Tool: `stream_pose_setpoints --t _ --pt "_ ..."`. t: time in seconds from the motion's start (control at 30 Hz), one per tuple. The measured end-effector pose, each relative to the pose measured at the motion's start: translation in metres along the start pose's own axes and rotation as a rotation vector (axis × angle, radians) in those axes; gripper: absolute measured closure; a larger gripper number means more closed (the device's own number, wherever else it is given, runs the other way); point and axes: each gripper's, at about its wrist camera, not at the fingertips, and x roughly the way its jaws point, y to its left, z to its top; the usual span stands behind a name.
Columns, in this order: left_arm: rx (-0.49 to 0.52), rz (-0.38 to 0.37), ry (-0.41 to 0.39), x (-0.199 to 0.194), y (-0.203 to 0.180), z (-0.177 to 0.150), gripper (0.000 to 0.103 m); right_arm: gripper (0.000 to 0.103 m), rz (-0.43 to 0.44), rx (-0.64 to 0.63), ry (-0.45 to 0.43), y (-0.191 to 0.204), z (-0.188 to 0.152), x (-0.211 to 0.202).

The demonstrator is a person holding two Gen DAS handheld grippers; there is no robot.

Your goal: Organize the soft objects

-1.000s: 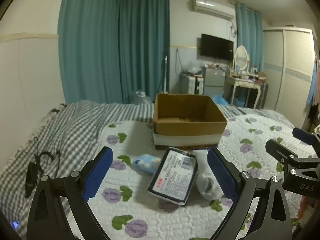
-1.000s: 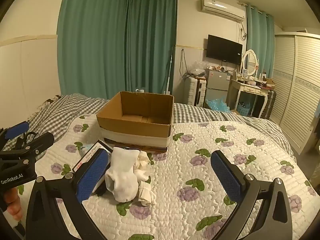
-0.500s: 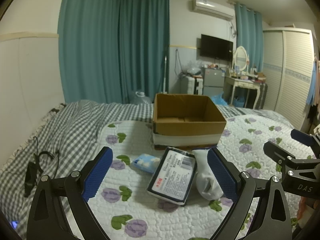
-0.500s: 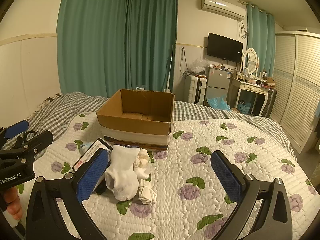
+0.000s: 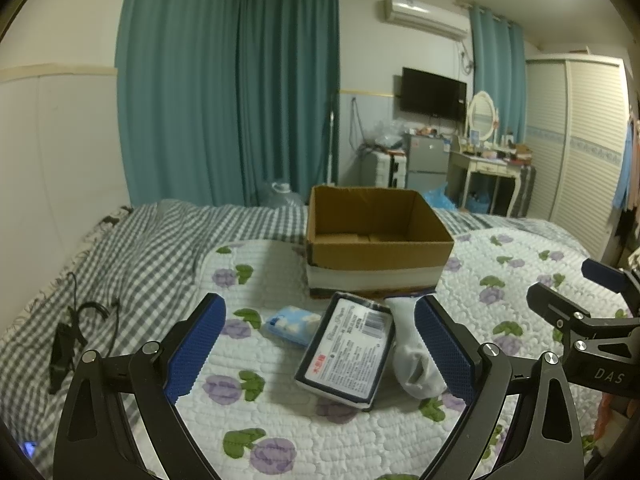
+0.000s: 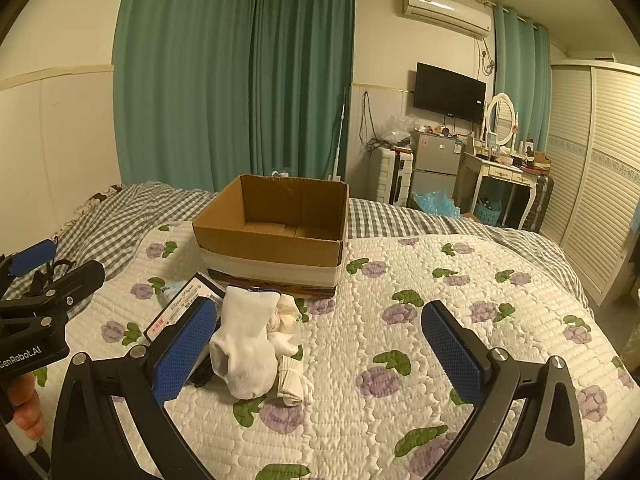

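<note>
While the white sock [image 6: 244,350] lies on the floral quilt [image 6: 440,340] in front of the cardboard box [image 6: 276,236], we see from the right wrist view more of its pile: a crumpled cream cloth [image 6: 286,314] behind it and a small rolled white sock [image 6: 294,380] touching its right side. Our left wrist view hides those two and shows only the one sock [image 5: 412,354], but it gives us what the right view barely catches: the flat dark tissue pack [image 5: 346,352] with its label up, just beside the sock, and a small blue packet [image 5: 292,324] to that pack's left, near the box [image 5: 376,240].

Against half a second ago, we find the objects lying as they did; both views have merely drifted a touch.

Our left gripper [image 5: 320,352] is spread wide with nothing between its pads, and the tissue pack and the sock's near end sit between its fingers, farther out. Our right gripper [image 6: 320,354] is likewise wide apart and holds nothing; the sock lies just inside its left finger [image 6: 184,352], the right finger [image 6: 452,348] well apart from the pile. A checked blanket [image 5: 132,248] covers the bed's far left.
</note>
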Motion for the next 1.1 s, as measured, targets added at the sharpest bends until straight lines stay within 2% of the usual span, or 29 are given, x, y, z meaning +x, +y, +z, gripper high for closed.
stream_pose_setpoints --t 1.1 --pt "0.004 0.001 0.008 0.0002 0.0002 -0.0035 0.006 0.0 0.002 0.001 0.011 0.002 0.0011 0.0015"
